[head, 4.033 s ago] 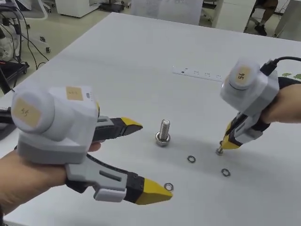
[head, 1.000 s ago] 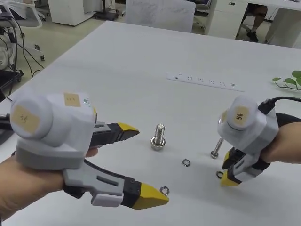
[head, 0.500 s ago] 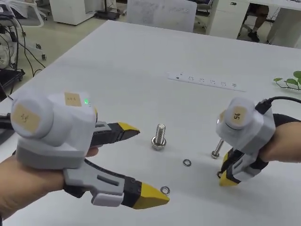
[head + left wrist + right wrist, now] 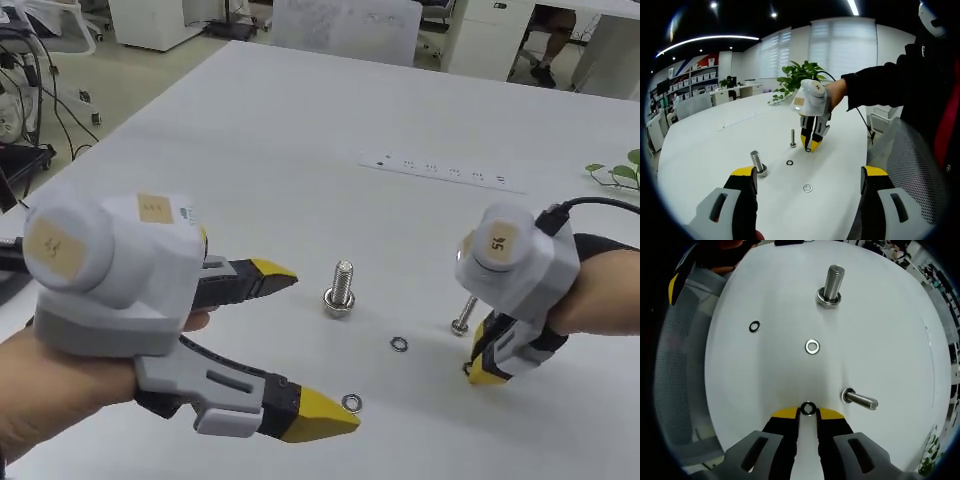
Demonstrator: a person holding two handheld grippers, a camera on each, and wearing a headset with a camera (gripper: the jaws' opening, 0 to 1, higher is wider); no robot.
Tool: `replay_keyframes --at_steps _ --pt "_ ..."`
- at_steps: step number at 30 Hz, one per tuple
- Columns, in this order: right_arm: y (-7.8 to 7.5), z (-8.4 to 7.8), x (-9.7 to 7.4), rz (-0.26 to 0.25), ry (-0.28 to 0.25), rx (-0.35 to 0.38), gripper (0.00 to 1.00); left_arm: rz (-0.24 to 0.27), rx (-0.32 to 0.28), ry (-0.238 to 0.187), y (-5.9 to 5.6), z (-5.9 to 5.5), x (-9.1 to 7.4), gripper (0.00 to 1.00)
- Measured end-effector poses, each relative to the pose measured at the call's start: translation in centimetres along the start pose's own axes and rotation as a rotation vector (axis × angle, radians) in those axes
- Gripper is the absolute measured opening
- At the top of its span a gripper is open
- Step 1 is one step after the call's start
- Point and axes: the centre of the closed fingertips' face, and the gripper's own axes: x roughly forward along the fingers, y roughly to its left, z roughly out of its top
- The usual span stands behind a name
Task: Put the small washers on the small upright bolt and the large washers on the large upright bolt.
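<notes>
My right tongs gripped one washer on the bench; left tongs sat wide open, empty. Small bolt looked bare, two loose washers left to place.

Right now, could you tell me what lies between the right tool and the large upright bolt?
Between the right tool and the large bolt, one washer lies flat, seen in the right gripper view.

We note the large silver steel bolt on the white surface, left of the small silver bolt; a metal ring washer lies between, slightly nearer.
</notes>
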Motion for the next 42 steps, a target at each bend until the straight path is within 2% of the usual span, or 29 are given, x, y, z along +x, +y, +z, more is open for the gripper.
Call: replay_keyframes --at_steps 10,42 --pt "0.34 0.17 0.03 -0.012 0.012 0.020 0.14 0.001 0.002 0.005 -0.18 -0.08 -0.11 0.85" --pt "0.24 0.03 0.11 -0.041 0.048 0.007 0.13 -0.007 0.002 0.011 -0.25 -0.18 0.10 0.85"
